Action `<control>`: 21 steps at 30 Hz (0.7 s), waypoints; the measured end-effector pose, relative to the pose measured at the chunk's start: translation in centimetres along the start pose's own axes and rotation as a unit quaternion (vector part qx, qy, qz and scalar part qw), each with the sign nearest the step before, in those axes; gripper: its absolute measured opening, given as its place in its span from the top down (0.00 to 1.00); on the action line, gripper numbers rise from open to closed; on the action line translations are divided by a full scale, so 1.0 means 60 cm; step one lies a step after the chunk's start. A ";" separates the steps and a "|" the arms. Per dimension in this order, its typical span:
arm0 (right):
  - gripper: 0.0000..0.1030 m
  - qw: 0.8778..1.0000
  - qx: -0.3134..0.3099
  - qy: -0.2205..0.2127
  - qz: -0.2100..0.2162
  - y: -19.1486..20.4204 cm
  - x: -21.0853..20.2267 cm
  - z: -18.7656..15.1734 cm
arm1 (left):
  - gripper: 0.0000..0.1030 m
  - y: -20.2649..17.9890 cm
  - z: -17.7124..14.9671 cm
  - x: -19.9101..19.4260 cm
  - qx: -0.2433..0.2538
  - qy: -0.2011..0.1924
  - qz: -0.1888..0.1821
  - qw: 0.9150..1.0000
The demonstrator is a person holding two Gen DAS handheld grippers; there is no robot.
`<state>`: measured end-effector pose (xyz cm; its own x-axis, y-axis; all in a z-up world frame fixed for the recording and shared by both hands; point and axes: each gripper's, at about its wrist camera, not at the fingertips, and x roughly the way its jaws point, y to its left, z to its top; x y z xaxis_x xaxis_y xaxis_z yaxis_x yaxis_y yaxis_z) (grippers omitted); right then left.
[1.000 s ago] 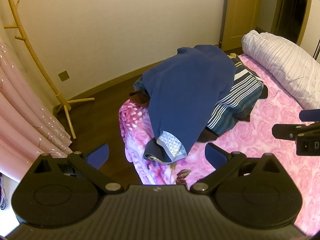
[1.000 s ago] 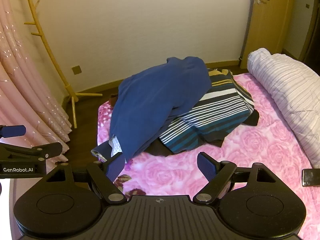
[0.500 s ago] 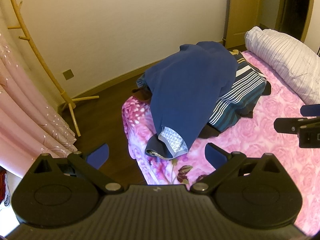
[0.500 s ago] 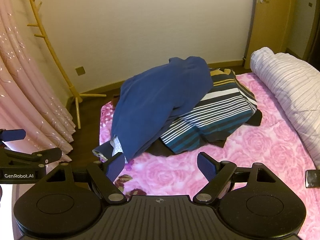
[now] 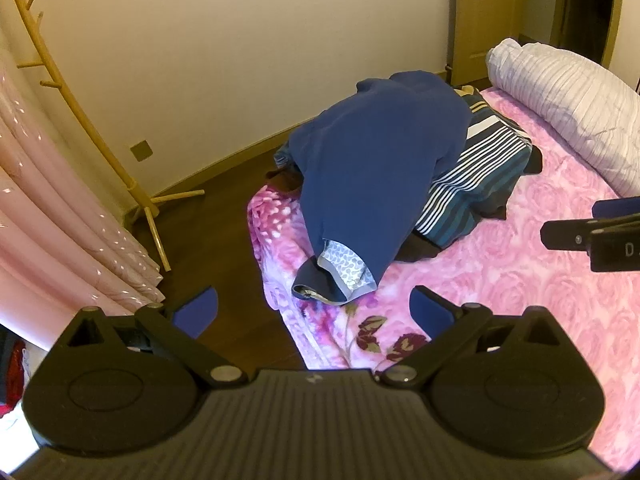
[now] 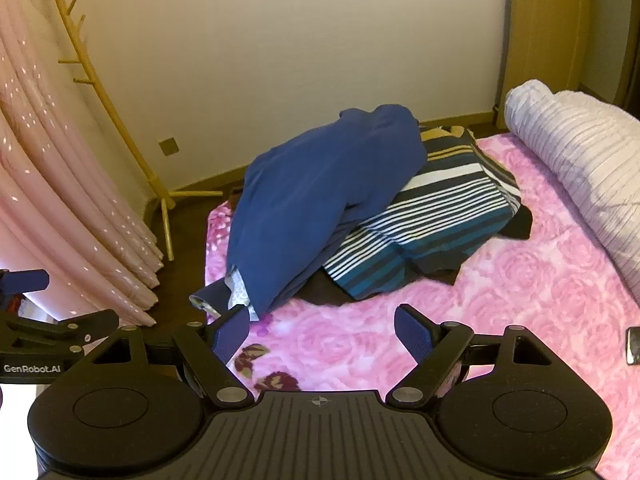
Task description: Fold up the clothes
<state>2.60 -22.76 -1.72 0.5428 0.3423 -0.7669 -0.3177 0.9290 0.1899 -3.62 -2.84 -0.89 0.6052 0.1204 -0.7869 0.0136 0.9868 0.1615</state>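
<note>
A heap of clothes lies at the far corner of a pink rose-patterned bed. On top is a dark blue garment with a grey patterned lining at its near hem. Under it sits a striped blue, white and black garment. My left gripper hangs open above the bed's near corner, short of the blue hem. My right gripper is open too, over bare bedspread in front of the heap. Neither holds anything.
A rolled white striped quilt lies along the bed's right side. A wooden coat stand and pink curtains are on the left, over dark wood floor. A door is at the back right.
Both grippers have drawn back and shifted slightly, so the heap looks a little farther and more centred. The clothes have not moved and both grippers stay open.
</note>
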 end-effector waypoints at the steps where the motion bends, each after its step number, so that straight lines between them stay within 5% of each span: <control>1: 0.20 1.000 0.002 0.000 0.003 -0.001 0.001 -0.001 | 0.02 0.001 -0.002 -0.001 -0.001 0.000 0.001 1.000; 10: 0.20 0.999 0.029 -0.003 0.016 -0.016 0.039 0.015 | 0.02 0.029 0.004 0.047 0.002 -0.002 -0.019 1.000; 17: 0.20 0.997 0.077 -0.012 0.005 -0.053 0.111 0.070 | 0.02 0.055 0.054 0.192 0.049 -0.023 -0.066 0.996; 21: 0.20 0.993 0.115 0.004 -0.001 -0.074 0.184 0.100 | 0.02 0.059 0.081 0.307 0.105 0.012 -0.134 0.985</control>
<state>14.69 -22.28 -7.35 0.5369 0.3411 -0.7716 -0.1301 0.9372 0.3237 11.47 2.34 -11.92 0.5382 -0.1361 -0.8317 0.3356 0.9399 0.0633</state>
